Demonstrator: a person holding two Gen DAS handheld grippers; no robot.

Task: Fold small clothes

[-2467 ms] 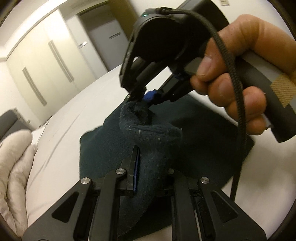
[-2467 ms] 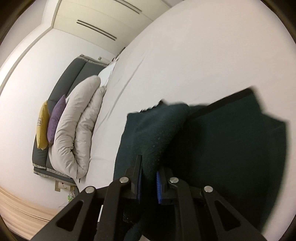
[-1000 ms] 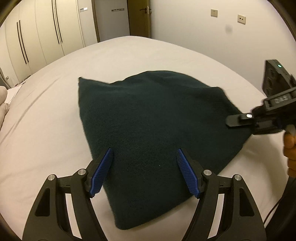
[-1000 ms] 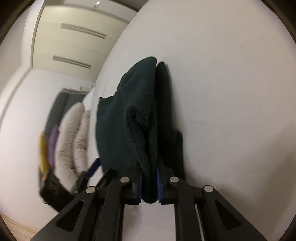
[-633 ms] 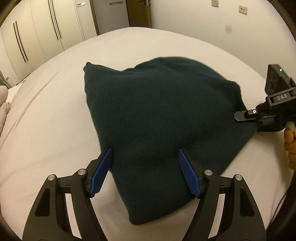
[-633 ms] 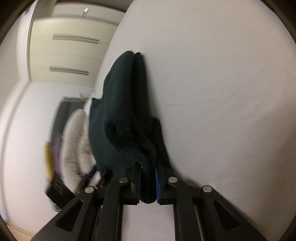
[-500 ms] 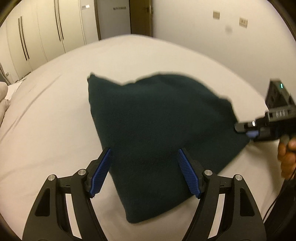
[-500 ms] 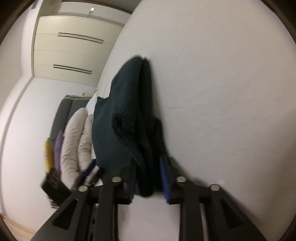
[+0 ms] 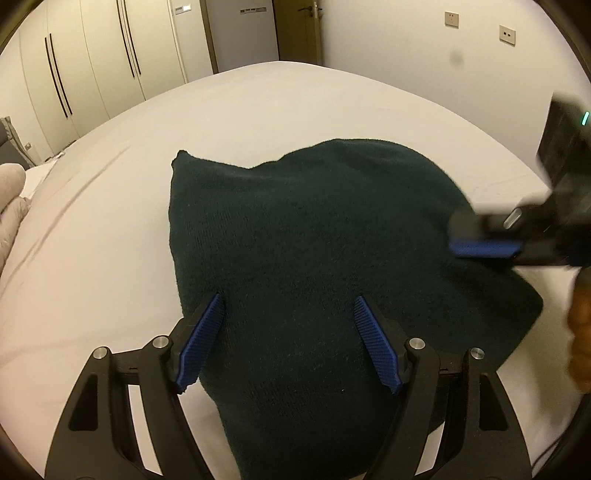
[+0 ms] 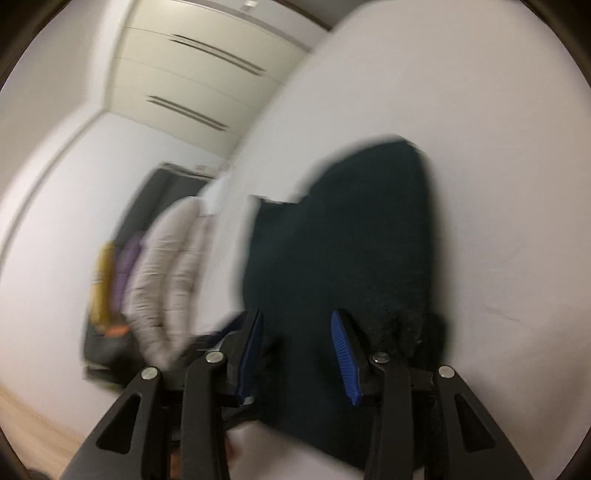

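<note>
A dark green knitted garment [image 9: 314, 229] lies folded and flat on the white bed [image 9: 110, 240]. My left gripper [image 9: 288, 297] hovers open over its near part, pads wide apart and gripping nothing. My right gripper [image 9: 476, 236] reaches in from the right over the garment's right edge. In the blurred right wrist view, the right gripper [image 10: 296, 314] has its blue pads apart and closing. The garment [image 10: 351, 229] shows between them, but they do not press on it.
White wardrobe doors [image 9: 92, 55] and a wooden door [image 9: 295, 29] stand beyond the bed. A rolled pale duvet [image 10: 162, 280] with a yellow cushion [image 10: 105, 280] and a purple cushion [image 10: 125, 269] lies at the headboard end. A person's hand [image 9: 580, 332] holds the right gripper.
The right gripper let go of the garment's edge and its jaws spread apart. The garment settled flat. My left gripper, open throughout the last second, came closer over the garment.
</note>
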